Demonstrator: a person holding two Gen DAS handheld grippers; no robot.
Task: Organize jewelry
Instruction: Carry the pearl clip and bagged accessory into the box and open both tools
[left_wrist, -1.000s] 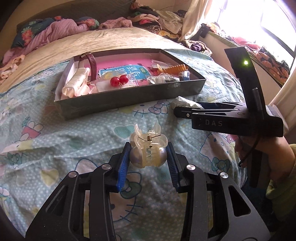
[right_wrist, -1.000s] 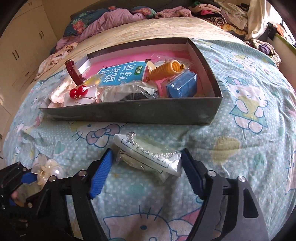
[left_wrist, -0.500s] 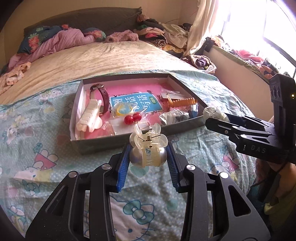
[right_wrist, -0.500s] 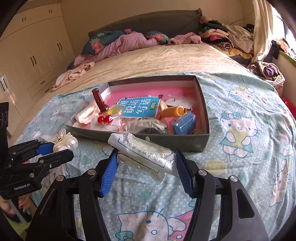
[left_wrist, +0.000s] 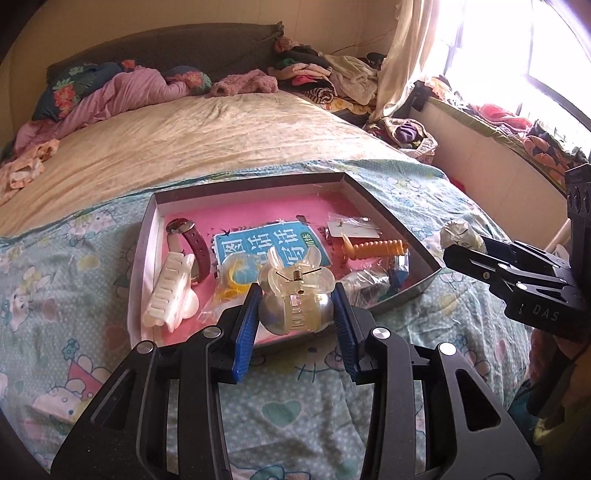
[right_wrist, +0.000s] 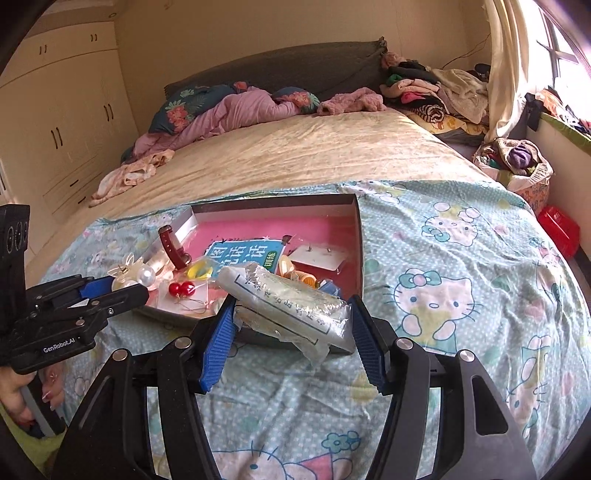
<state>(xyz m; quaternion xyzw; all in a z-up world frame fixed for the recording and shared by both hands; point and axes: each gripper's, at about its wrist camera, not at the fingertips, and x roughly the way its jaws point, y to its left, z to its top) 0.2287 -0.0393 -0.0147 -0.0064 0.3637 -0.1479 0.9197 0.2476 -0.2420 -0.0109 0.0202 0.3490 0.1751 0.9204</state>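
While the clear claw clip (left_wrist: 295, 295) is clamped in the left gripper (left_wrist: 295, 314), the box (left_wrist: 402, 236) lies at twelve o'clock; the plastic packet (right_wrist: 288, 306) is gripped crosswise by the right gripper (right_wrist: 291, 325).

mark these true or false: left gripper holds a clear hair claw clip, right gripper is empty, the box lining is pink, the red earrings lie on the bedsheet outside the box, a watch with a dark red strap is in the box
1. The left gripper holds a clear hair claw clip. True.
2. The right gripper is empty. False: it is shut on a plastic packet.
3. The box has a pink lining. True.
4. The red earrings lie on the bedsheet outside the box. False: they lie inside the box.
5. A watch with a dark red strap is in the box. True.
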